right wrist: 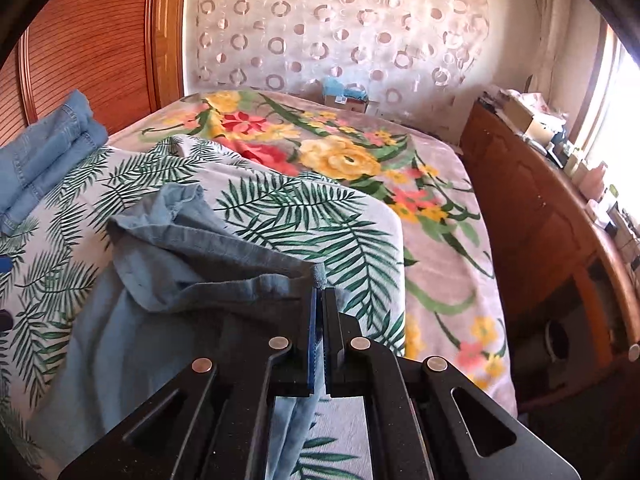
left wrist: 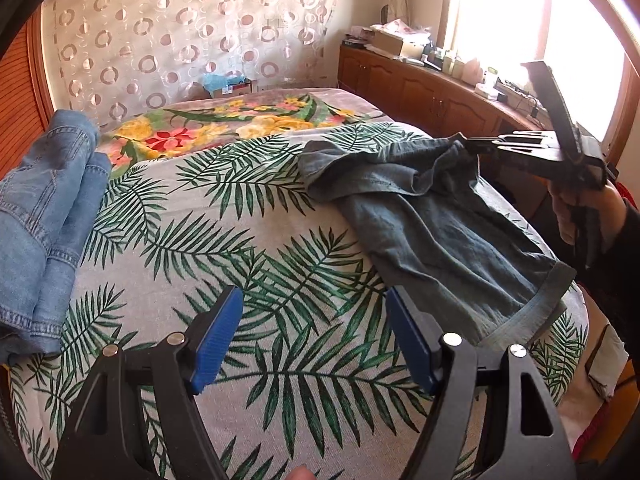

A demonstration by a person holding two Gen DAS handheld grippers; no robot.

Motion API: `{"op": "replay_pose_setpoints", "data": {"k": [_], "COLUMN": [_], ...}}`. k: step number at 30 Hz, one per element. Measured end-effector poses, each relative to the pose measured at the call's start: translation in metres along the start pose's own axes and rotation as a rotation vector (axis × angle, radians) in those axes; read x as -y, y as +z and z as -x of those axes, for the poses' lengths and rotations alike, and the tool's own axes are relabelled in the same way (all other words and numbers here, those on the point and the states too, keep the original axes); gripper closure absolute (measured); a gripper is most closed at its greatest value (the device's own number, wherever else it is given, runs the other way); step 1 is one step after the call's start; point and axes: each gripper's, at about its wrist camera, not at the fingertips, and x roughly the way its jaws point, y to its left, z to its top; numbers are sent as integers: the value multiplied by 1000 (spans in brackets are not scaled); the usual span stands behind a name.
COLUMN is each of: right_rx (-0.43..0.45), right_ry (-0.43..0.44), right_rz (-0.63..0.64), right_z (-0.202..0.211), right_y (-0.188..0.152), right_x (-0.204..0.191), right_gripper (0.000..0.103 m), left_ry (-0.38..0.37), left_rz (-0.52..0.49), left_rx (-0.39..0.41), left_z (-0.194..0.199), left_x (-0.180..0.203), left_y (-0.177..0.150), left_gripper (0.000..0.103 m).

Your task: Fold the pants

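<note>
Both tongs are over a bed. Left tongs (left wrist: 314,344) stand wide apart with nothing between the blue pads (left wrist: 218,344), poised above bare leaf-print cloth. Right tongs (right wrist: 320,300) are pressed together on a bunched edge of the grey-blue pants (right wrist: 160,320); in the left wrist view the right tongs (left wrist: 468,145) are seen from the side, lifting that edge clear of the cover, with a hand (left wrist: 580,212) in a dark sleeve on the handle.

From largest down: the bed (left wrist: 440,104) fills most of both views. A floral blanket (right wrist: 440,240) in red, yellow and green covers its far part, and a white sheet printed with green palm leaves (left wrist: 248,216) lies over the near part. Behind it hangs a sheer curtain with a ring pattern (left wrist: 180,28), and a wooden cabinet (left wrist: 404,84) cluttered with boxes and bottles runs under a bright window (left wrist: 500,12).

The grey-blue pants lie on the right part of the leaf-print sheet, one leg stretched flat towards the bed's near edge with its hem (left wrist: 544,300) nearest, the upper part crumpled and raised where it is gripped. A folded pile of light blue jeans (left wrist: 44,220) rests at the left edge of the bed, well apart from the pants. A small cardboard box with blue contents (right wrist: 346,94) sits beyond the far end of the bed.
</note>
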Motion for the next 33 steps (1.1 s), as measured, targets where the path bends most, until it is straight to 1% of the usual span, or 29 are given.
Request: {"op": "replay_pose_setpoints", "data": {"k": [4,6,7,10,15,20,24,29,30,31,33], "right_rx": [23,34,40,40,32,2,-4,-7,-8,-11,-17], "right_ry": [30,37,54,112,154,194,221,234,238,242,248], "right_rz": [-2,-8,-17,-43,-42,-19,-6,4,7,8,10], "right_z": [15,22,25,29,31,31,29,28,28,26,23], "right_y": [-7,-14,-16,-30,-43,-49,-50,-47,-47,-46,-46], "right_x": [6,13,14,27,36,37,41,44,45,44,40], "right_gripper": [97,86,81,74,73,73,73,73,73,73,73], "left_ry": [-9,-4,0,2,10,6,-24,-44,-49,-54,-55], "left_rz": [-2,-6,-10,-20,-47,-57,-49,-72,-80,-93,-123], "left_rx": [-13,-19,-22,-33,-58,-90,-94,-81,-80,-77,-66], "left_z": [-12,-19,-22,-33,-54,-79,-90,-97,-98,-98,-100], "left_x": [-1,-1,-1,-1,1,1,-1,0,2,3,7], "left_y": [13,20,24,35,53,70,81,90,91,92,94], "left_gripper": [28,28,28,28,28,29,32,39,43,50,54]}}
